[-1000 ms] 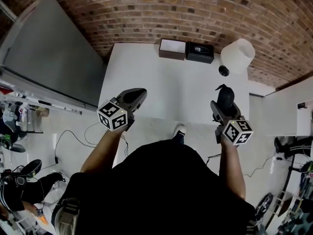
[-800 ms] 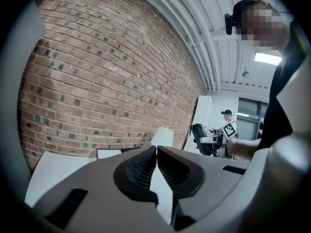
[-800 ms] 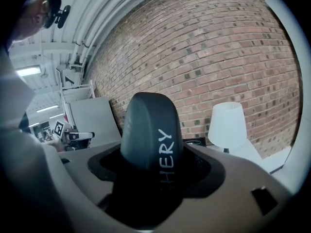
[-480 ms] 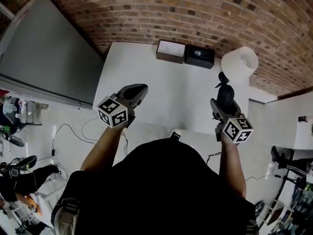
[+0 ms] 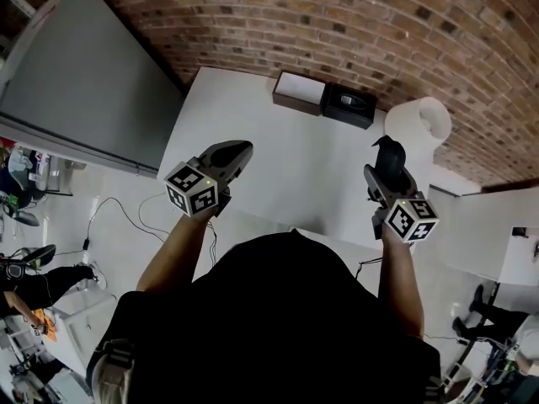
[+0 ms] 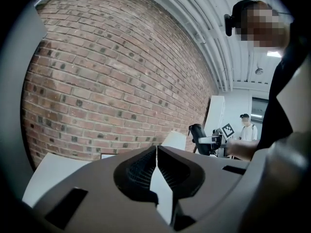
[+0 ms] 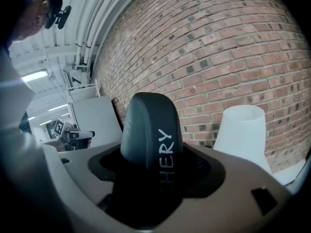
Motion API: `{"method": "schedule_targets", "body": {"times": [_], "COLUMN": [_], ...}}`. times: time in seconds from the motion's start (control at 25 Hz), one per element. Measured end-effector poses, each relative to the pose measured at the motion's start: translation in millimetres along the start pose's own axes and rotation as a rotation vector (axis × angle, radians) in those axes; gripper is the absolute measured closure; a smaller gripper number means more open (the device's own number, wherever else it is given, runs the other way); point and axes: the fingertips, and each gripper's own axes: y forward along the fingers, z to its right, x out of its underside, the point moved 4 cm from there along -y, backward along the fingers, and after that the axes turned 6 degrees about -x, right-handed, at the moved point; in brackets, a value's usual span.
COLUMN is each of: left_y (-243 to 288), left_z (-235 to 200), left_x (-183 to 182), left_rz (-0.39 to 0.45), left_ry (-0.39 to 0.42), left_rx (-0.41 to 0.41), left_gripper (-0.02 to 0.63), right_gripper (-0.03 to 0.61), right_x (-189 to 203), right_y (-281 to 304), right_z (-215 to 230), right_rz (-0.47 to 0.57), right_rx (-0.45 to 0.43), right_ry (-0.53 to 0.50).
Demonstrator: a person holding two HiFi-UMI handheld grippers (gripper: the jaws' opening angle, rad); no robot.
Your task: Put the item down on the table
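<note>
Person standing at a white table (image 5: 278, 154) before a brick wall (image 5: 354, 23), a gripper in each hand.

**Hidden or unclear.** In the head view the person's dark torso is covering the near table edge. The right gripper (image 5: 389, 160) is masking most of the dark item (image 5: 387, 146), so only its rounded end is showing. Whether the item is touching the table cannot be told from any view. In the right gripper view the gripper body is cutting off the item's lower part, and its white lettering is reading only "HERY". A grey panel (image 5: 76, 82) is running out of frame at the left.

**Right gripper view.** The right gripper (image 7: 150, 161) is standing wide and is pinching the dark item (image 7: 148, 125), which is filling the gap between the jaws. A white tapered shade (image 7: 243, 130) is rising just beside it, and the left gripper (image 7: 73, 135) is showing small in the distance.

**Left gripper view.** The jaws of the left gripper (image 6: 156, 152) are pressing together with nothing between them. The right gripper (image 6: 209, 140) and a distant person (image 6: 245, 127) are appearing here only.

**Head view alone.** The left gripper (image 5: 242, 150) is hovering over the table's left part. A brown box (image 5: 296, 91) and a black box (image 5: 347, 106) are sitting side by side at the far edge. The white tapered shade (image 5: 425, 120) is standing near the item.
</note>
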Motion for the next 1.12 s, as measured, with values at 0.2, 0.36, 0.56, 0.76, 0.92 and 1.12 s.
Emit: {"method": "schedule_targets", "body": {"times": [0.2, 0.36, 0.56, 0.76, 0.92, 1.12], "left_y": [12, 21, 25, 29, 35, 34], "left_z": [3, 8, 11, 14, 16, 8], "left_x": [-1, -5, -3, -6, -4, 3], "left_rz": [0.012, 0.015, 0.001, 0.001, -0.002, -0.012], "left_ry": [-0.002, 0.001, -0.006, -0.005, -0.009, -0.017], "left_rx": [-0.019, -0.023, -0.029, -0.032, -0.021, -0.017], "left_gripper": [0.586, 0.586, 0.586, 0.586, 0.586, 0.586], "right_gripper": [0.222, 0.222, 0.222, 0.222, 0.222, 0.222], "right_x": [-8, -14, -18, -19, -18, -17], "right_y": [7, 13, 13, 10, 11, 18], "right_z": [10, 19, 27, 28, 33, 31], "right_rz": [-0.005, -0.014, -0.011, -0.01, -0.015, -0.01], "right_rx": [-0.032, -0.049, -0.052, -0.053, -0.044, -0.041], "right_ry": [-0.021, -0.028, -0.025, -0.027, -0.029, -0.022]}}
